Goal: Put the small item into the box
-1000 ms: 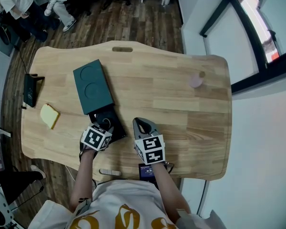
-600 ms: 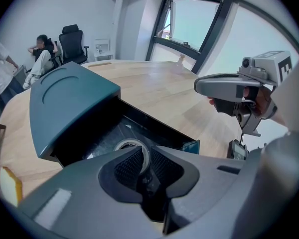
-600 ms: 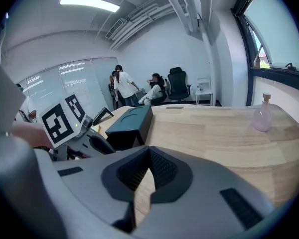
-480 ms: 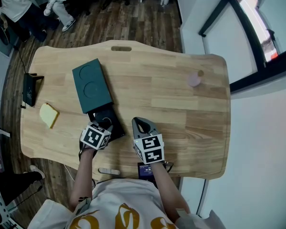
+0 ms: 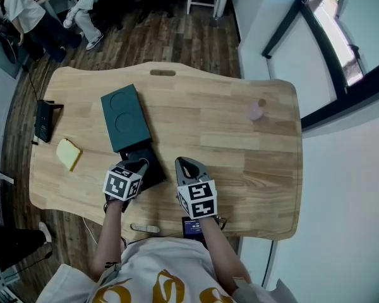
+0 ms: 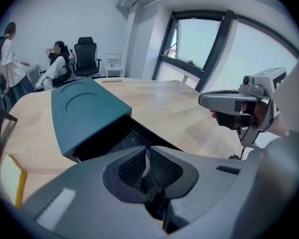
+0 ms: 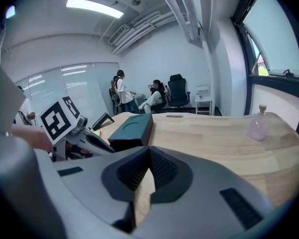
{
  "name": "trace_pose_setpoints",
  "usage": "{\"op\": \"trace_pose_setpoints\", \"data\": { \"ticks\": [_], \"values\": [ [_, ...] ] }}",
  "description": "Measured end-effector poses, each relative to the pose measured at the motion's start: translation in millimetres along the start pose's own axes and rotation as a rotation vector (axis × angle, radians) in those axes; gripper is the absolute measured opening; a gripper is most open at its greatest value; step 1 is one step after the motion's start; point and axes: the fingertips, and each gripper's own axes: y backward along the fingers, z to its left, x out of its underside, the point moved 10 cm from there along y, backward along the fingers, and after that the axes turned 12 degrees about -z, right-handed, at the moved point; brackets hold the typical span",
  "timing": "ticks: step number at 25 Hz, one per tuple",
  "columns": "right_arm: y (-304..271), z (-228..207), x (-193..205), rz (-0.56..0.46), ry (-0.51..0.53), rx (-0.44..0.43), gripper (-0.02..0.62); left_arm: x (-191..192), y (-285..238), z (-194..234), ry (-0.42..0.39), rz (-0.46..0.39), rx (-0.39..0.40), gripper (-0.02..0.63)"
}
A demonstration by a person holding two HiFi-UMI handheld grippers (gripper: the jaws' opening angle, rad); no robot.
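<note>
I am reading this as the putting-in step, not yet finished. The box [image 5: 124,117] is lying on the table [image 5: 240,163] with its teal sleeve pushed back and its black tray [image 5: 150,170] sticking out toward me, open. I am holding the left gripper [image 5: 139,166] over the tray's near end. Its jaws are pressing almost together around a thin pale sliver [image 6: 145,162] (this may be the small item, or only light through the slit; I cannot tell which). The gripper is covering that part of the tray in the head view, so I am not seeing whether anything is already lying inside. What is left, I am judging, is letting the item go into the tray and then sliding the sleeve shut. The right gripper [image 5: 188,166] is hovering just beside the tray on its right. Its jaws are drawn together and holding nothing, with only bare wood showing through the slit. A yellow block [image 5: 67,154] is sitting near the left edge, a black device [image 5: 45,120] is sitting at that edge, and a pink bottle [image 5: 256,111] is standing well apart at the far right. A pale stick [image 5: 144,228] is lying at the near edge. Nothing is blocking the tray, though the right gripper is sitting close enough to bump it.
</note>
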Motion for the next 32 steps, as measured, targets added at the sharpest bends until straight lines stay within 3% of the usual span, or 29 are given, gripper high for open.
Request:
{"op": "trace_pose_setpoints", "data": {
  "ticks": [2,6,13,15,22,32],
  "values": [
    [4,3,-4,-0.013,0.011,0.0,0.002,-7,12,-3,-0.017,-0.087,0.001,0.003],
    [12,7,-15,-0.059,0.018,-0.001,0.002,-26,38,-9,-0.007,-0.307,0.013,0.003],
    [29,23,-32,-0.089,0.076,-0.009,0.002,-28,77,-13,0.078,-0.487,-0.02,0.003],
    [35,27,-35,-0.093,0.078,0.007,0.002,-25,88,-16,0.089,-0.527,-0.035,0.003],
    [49,44,-50,-0.168,0.138,-0.014,0.001,-29,122,-29,-0.002,-0.648,-0.123,0.003],
    [63,55,-64,-0.237,0.139,-0.004,0.001,-28,146,-37,-0.015,-0.717,-0.148,0.003]
  ]
}}
